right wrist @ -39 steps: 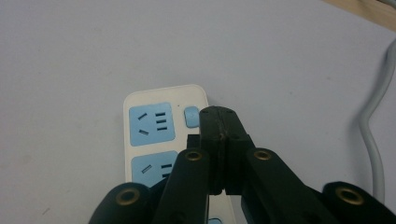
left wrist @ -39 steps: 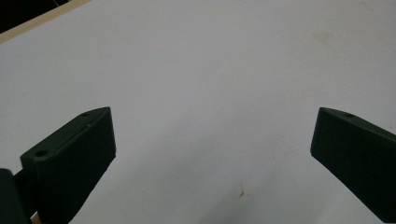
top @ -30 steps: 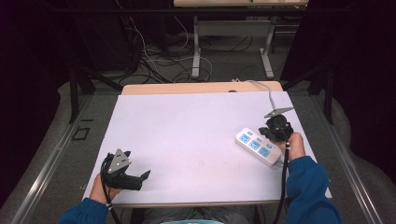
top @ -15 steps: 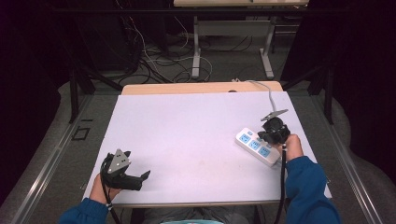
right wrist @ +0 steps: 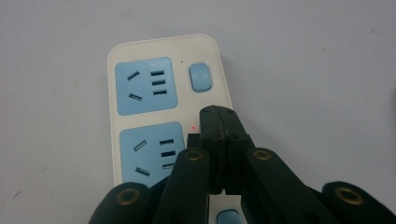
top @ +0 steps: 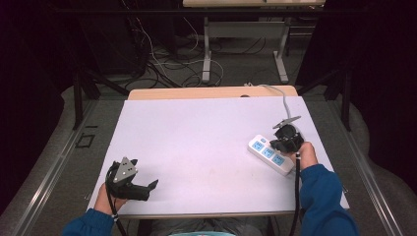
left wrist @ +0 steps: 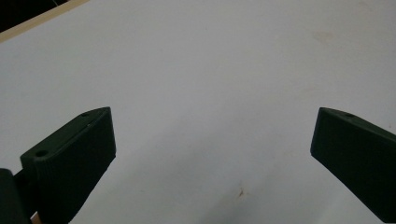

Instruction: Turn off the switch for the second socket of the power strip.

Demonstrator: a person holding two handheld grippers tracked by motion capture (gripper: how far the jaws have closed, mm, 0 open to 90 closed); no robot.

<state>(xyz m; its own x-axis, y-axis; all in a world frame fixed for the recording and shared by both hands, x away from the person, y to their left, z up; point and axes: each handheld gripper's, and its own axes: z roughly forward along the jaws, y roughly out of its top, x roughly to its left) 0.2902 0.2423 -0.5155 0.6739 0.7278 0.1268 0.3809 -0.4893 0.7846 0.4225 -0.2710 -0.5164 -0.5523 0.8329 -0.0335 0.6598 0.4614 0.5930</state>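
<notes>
Two black jaws of the right gripper (right wrist: 219, 116) are pressed flat together, tips over a glossy white power strip (right wrist: 154, 51) with pale-blue sockets, lying near the matte white table's (top: 196, 142) right edge. The left gripper (left wrist: 212, 140) rests at the near-left corner, blocky ribbed jaws spread wide with nothing between.

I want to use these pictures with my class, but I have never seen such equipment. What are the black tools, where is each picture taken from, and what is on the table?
A person sits at a white table and holds a hand tool in each hand: black tongs with two jaws.

The high view looks down from above the person. The other two pictures come from small cameras that ride on the tools and look along their jaws.

The left tongs rest near the table's front edge, jaws wide apart, with bare table between them.

The right tongs are shut, their tip pointed down over a white power strip with blue sockets and small blue switches. They grip nothing. Whether the tip touches the strip, I cannot tell.
</notes>
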